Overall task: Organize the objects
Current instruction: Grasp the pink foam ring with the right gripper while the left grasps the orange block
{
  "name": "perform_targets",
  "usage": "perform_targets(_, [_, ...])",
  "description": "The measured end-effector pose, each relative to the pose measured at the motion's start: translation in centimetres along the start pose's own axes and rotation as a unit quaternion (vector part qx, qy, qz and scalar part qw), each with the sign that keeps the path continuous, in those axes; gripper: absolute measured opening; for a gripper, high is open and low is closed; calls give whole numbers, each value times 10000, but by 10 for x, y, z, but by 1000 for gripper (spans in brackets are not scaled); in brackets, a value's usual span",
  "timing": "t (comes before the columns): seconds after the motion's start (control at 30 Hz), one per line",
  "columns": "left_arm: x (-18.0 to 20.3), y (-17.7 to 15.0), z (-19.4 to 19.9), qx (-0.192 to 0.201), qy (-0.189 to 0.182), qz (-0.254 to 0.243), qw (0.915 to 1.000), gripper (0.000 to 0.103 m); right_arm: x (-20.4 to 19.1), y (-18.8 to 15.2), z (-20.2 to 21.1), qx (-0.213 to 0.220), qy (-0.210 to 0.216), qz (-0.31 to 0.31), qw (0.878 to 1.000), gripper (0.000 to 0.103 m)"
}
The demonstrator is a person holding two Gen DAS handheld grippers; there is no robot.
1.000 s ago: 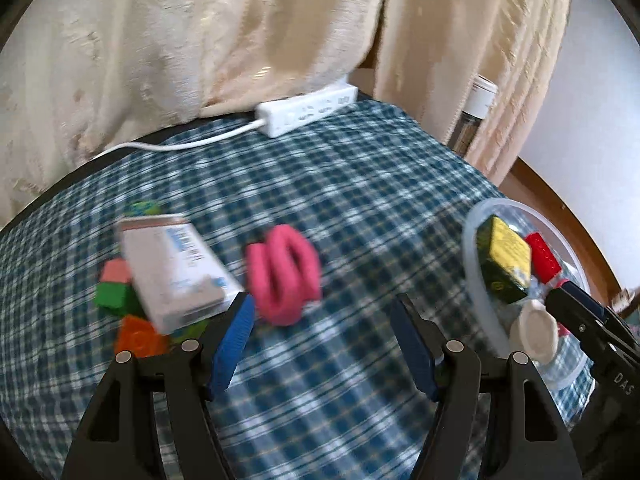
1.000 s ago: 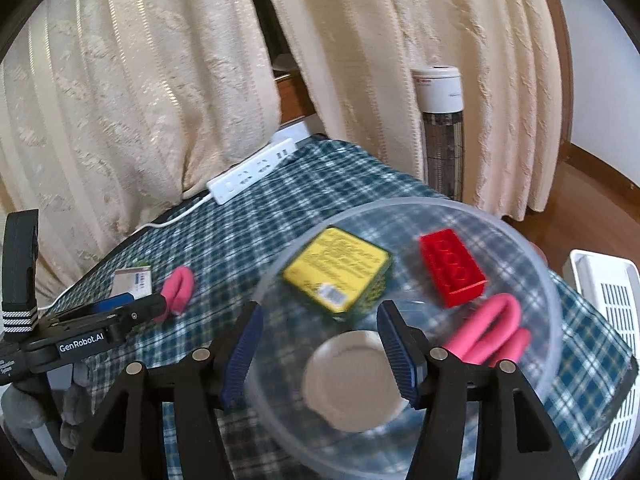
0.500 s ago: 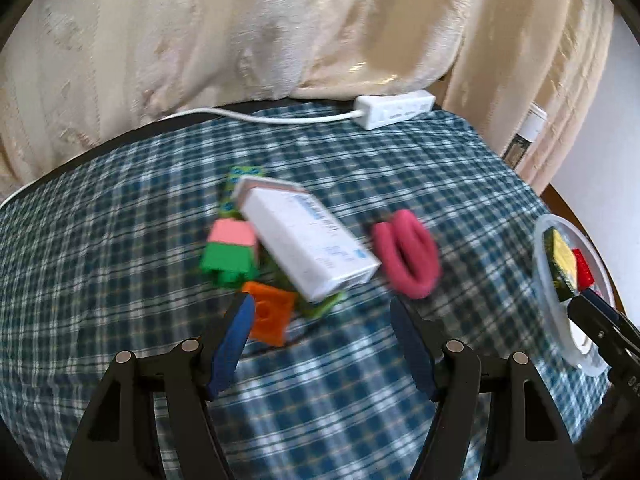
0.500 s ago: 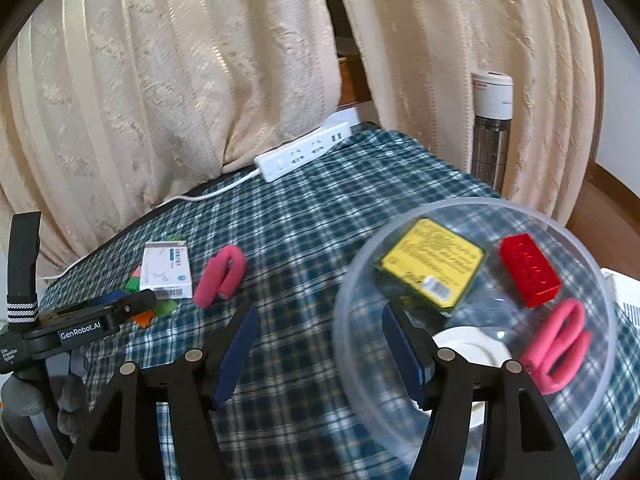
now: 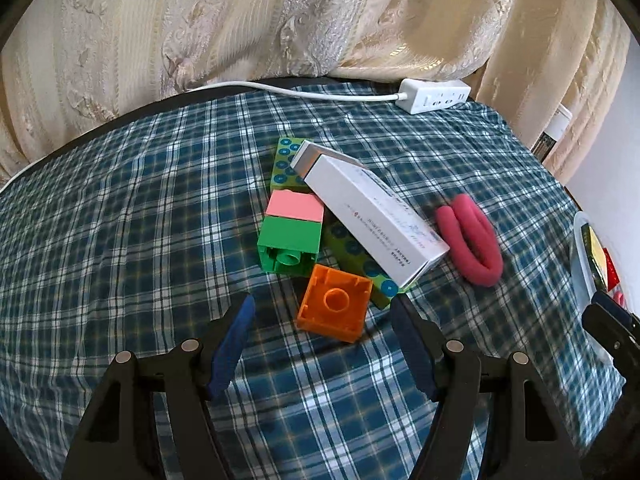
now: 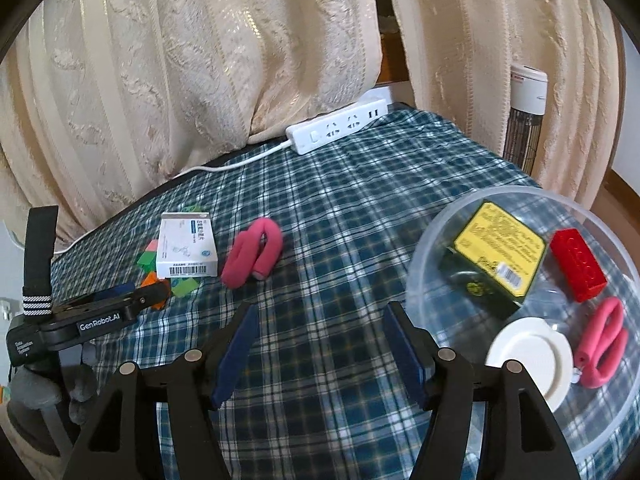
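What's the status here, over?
Left gripper open, empty, orange block right ahead. Right gripper open, empty, beside clear bowl. White box lies across the blocks.

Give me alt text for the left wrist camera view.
Open left tongs hover just short of an orange block on a blue plaid tablecloth. Behind it lie a pink-and-green block, a white carton and a pink foam loop.

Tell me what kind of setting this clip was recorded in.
Most likely a room in a home, not a lab. Heavy cream curtains hang behind a table under a blue plaid cloth, a white power strip lies at its back edge, and a small tower heater stands beside it.
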State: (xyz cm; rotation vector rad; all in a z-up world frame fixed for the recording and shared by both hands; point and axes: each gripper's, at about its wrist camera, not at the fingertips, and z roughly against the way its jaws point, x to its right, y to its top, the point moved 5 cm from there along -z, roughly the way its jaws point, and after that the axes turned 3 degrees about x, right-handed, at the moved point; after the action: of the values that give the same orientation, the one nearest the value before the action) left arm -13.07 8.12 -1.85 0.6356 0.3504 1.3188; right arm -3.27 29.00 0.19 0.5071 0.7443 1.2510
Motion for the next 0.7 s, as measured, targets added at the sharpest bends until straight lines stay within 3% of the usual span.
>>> perform_targets(0.17, [1,1,-5,42,-48,-76,10000,67,-8,1,-11,-116,62,80,9999,69])
perform_targets(0.37, [6,1,-6,55,-200,-191,9996,35,-21,6,-24,-231,158,215,9994,69])
perform_targets(0.7, [2,3,8,197,-100,-228,9995,34,-42,20,-53,-458,274,405,9978,69])
